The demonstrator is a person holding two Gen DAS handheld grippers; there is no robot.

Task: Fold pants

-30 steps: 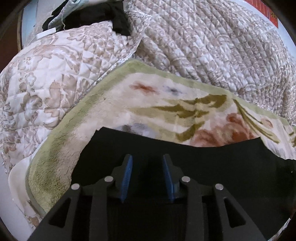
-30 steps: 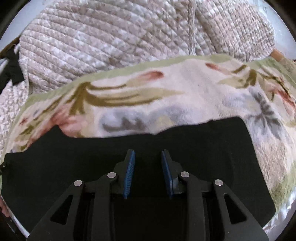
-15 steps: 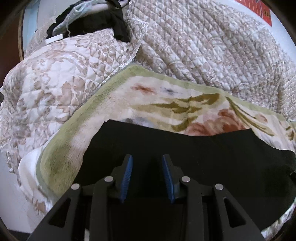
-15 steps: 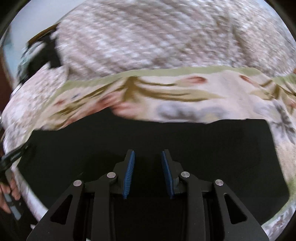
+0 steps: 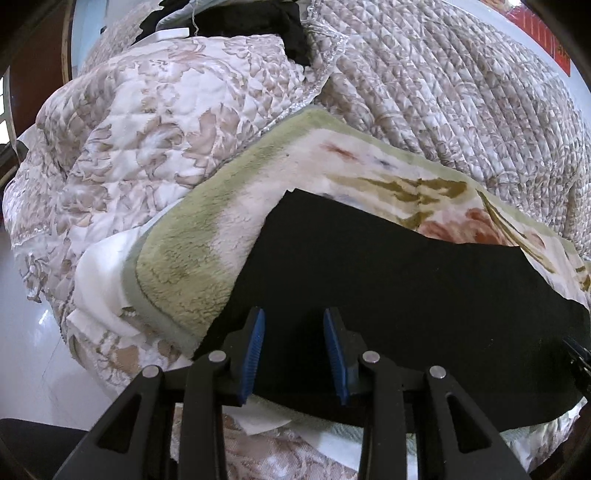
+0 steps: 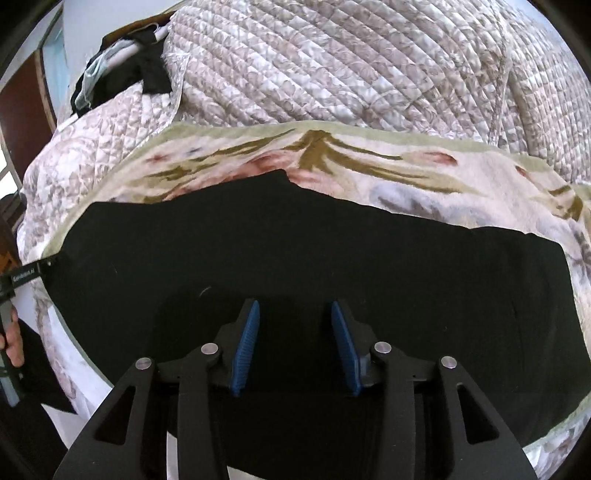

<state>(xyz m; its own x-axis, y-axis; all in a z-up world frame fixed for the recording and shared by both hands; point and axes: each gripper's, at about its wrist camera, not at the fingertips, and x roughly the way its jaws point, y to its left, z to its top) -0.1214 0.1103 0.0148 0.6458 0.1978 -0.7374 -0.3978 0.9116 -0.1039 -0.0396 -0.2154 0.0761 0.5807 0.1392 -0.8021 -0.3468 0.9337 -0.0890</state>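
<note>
Black pants (image 5: 388,280) lie flat in a folded strip on a floral fleece blanket (image 5: 192,243) on the bed. They also show in the right wrist view (image 6: 288,251). My left gripper (image 5: 294,349) is open and empty, above the near left end of the pants. My right gripper (image 6: 294,341) is open and empty, above the near middle of the pants. The left gripper's tip (image 6: 22,277) and the hand holding it show at the left edge of the right wrist view.
A quilted beige bedspread (image 5: 443,81) is bunched behind the blanket (image 6: 406,173). Dark clothes (image 5: 251,18) lie piled at the far left corner (image 6: 122,74). The bed edge and a pale shiny floor (image 5: 33,350) are at the left.
Both grippers have pulled back toward the near edge and shifted left, still open. More of the pants and the bed's left edge are in view. The pants have not moved.
</note>
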